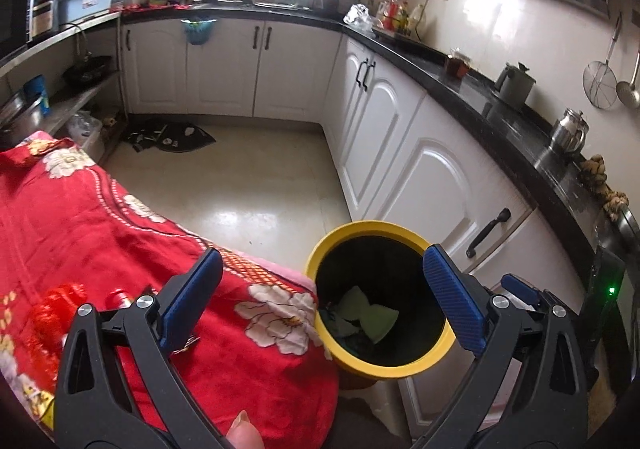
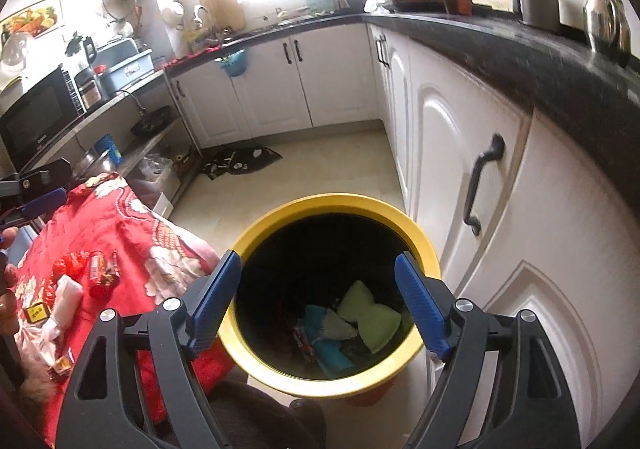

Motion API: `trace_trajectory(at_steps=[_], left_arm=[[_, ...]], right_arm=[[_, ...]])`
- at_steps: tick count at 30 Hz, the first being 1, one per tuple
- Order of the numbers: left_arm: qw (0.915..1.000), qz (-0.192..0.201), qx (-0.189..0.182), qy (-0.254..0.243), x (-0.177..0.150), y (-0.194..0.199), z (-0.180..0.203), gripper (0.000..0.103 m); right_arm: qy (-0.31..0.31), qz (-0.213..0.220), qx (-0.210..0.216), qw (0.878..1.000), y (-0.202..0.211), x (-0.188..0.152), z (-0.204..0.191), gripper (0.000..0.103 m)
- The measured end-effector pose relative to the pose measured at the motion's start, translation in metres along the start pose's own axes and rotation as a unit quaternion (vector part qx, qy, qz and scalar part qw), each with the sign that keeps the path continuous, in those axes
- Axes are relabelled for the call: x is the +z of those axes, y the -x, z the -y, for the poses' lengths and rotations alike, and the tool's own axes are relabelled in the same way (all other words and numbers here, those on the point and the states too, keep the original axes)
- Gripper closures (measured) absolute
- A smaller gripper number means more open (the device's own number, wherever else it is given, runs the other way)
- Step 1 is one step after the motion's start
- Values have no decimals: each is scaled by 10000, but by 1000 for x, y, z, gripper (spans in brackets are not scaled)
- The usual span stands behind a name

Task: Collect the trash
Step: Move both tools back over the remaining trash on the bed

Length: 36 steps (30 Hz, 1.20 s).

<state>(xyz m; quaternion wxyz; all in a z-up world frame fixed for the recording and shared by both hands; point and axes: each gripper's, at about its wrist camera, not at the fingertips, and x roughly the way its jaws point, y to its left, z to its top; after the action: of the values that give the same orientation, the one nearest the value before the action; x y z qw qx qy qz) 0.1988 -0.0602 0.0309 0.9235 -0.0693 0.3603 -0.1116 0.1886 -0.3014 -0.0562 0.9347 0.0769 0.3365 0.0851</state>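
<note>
With the right tongs (image 2: pixel 318 303) released and empty over the bin (image 2: pixel 424 237), swing them, jaws wide, to the wrappers (image 2: pixel 102 273) on the red-covered surface (image 2: pixel 132 217); left tongs (image 1: pixel 320 297) also released.

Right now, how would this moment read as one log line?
left gripper: open, empty | right gripper: open above yellow bin | bin: holds trash | wrappers: on red blanket

The bin (image 2: pixel 420 237) looked like smooth yellow plastic. The blanket (image 1: pixel 120 229) was soft red cloth. The countertop (image 2: pixel 520 61) was dark speckled stone, glossy. The kettle (image 1: pixel 568 131) was shiny metal. The floor (image 1: pixel 240 185) was glossy tile.
</note>
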Motion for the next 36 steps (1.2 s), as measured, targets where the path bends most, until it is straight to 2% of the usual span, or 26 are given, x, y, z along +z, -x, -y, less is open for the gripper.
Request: trace_trajectory(at_steps=[16, 36], left_arm=[[9987, 363, 220, 285, -11, 48, -38, 11], [9928, 671, 731, 669, -21, 96, -104, 11]], right_arm=[[372, 436, 263, 9980, 34, 12, -47, 18], [957, 475, 745, 9915, 35, 19, -124, 17]])
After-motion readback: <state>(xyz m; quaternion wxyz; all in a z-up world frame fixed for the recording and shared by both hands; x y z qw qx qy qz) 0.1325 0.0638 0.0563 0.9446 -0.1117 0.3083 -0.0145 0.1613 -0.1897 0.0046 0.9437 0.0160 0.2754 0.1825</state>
